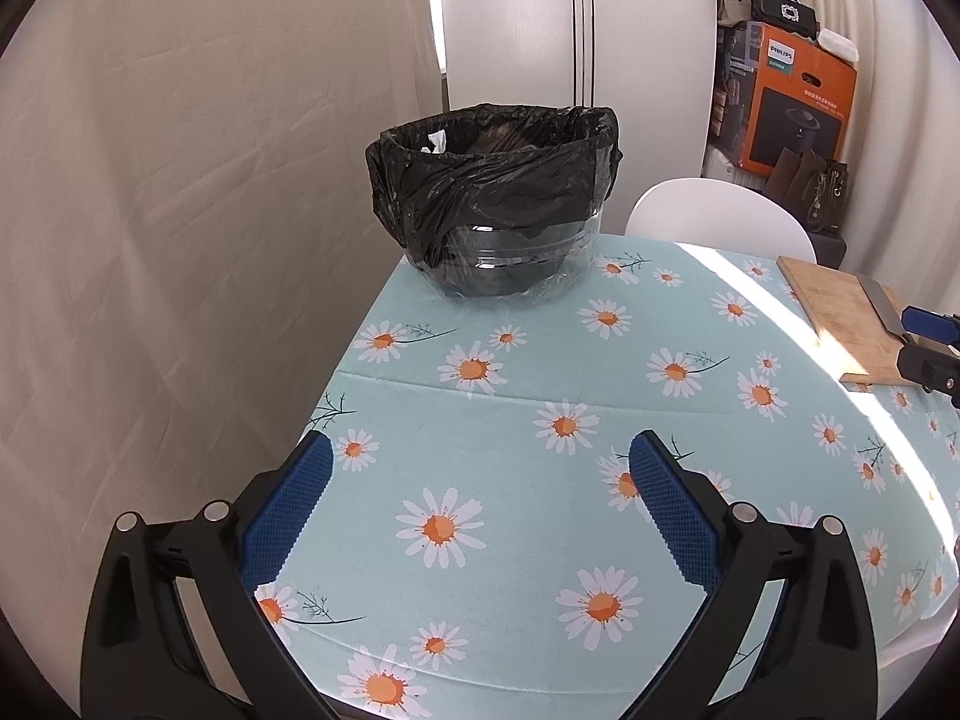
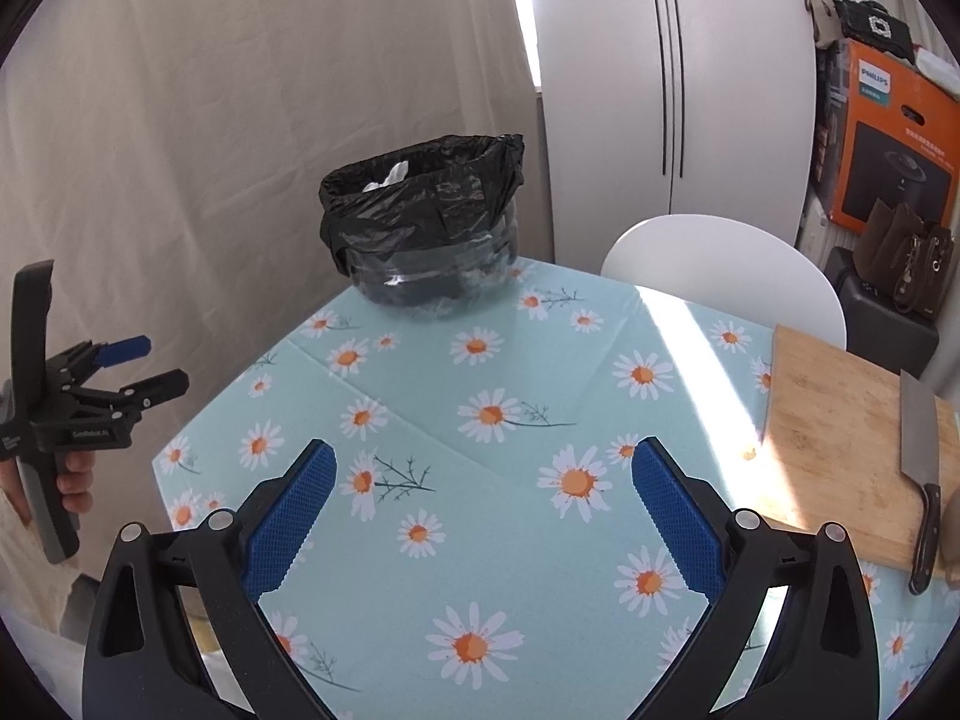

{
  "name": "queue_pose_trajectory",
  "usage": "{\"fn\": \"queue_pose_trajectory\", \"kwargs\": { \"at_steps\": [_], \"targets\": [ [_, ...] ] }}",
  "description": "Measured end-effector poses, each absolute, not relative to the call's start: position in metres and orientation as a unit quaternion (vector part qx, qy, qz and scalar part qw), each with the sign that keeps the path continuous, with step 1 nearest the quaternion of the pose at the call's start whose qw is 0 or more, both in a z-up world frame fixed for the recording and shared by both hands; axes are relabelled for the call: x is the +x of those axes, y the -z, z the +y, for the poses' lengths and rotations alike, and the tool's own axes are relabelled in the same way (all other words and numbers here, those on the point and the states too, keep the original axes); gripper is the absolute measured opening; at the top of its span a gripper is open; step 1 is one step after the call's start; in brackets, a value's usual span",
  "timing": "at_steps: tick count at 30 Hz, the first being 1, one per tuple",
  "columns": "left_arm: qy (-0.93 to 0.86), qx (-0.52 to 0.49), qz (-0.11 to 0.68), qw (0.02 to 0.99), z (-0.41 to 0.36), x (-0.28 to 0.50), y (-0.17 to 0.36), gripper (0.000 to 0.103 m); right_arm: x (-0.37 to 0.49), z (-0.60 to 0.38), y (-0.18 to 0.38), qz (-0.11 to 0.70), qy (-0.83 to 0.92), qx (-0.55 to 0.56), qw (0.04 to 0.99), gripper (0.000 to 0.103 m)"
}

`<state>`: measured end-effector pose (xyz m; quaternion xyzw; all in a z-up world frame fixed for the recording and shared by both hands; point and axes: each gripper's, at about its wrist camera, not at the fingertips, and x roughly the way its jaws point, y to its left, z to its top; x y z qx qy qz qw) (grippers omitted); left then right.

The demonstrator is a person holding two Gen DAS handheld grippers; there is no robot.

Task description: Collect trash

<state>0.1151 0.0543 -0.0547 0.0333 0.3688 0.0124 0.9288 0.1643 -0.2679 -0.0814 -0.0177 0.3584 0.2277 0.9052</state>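
A clear plastic bin lined with a black bag (image 1: 495, 204) (image 2: 423, 228) stands at the far end of the daisy-patterned tablecloth (image 1: 510, 396) (image 2: 480, 480). White crumpled trash (image 1: 435, 141) (image 2: 387, 175) shows inside its rim. My left gripper (image 1: 480, 456) hovers open over bare cloth, well short of the bin, and shows in the right wrist view (image 2: 156, 369) at the far left, held by a hand (image 2: 72, 483). My right gripper (image 2: 483, 462) is open and empty above the cloth; its tip (image 1: 927, 348) shows at the right edge of the left wrist view.
A wooden cutting board (image 2: 840, 438) (image 1: 840, 312) with a cleaver (image 2: 921, 468) (image 1: 882, 303) lies at the table's right. A white chair (image 2: 726, 267) (image 1: 717, 210) stands behind the table. Beyond it are an orange box (image 2: 894, 144), bags, a white cabinet and a curtain on the left.
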Motion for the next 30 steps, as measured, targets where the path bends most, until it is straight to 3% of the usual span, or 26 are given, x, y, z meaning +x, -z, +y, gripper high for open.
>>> {"fn": "queue_pose_trajectory", "kwargs": {
  "at_steps": [30],
  "targets": [
    [0.005,0.046,0.358,0.933,0.054,0.112,0.054,0.097,0.152,-0.255,0.074,0.351,-0.243,-0.04,0.903,0.095]
  ]
}}
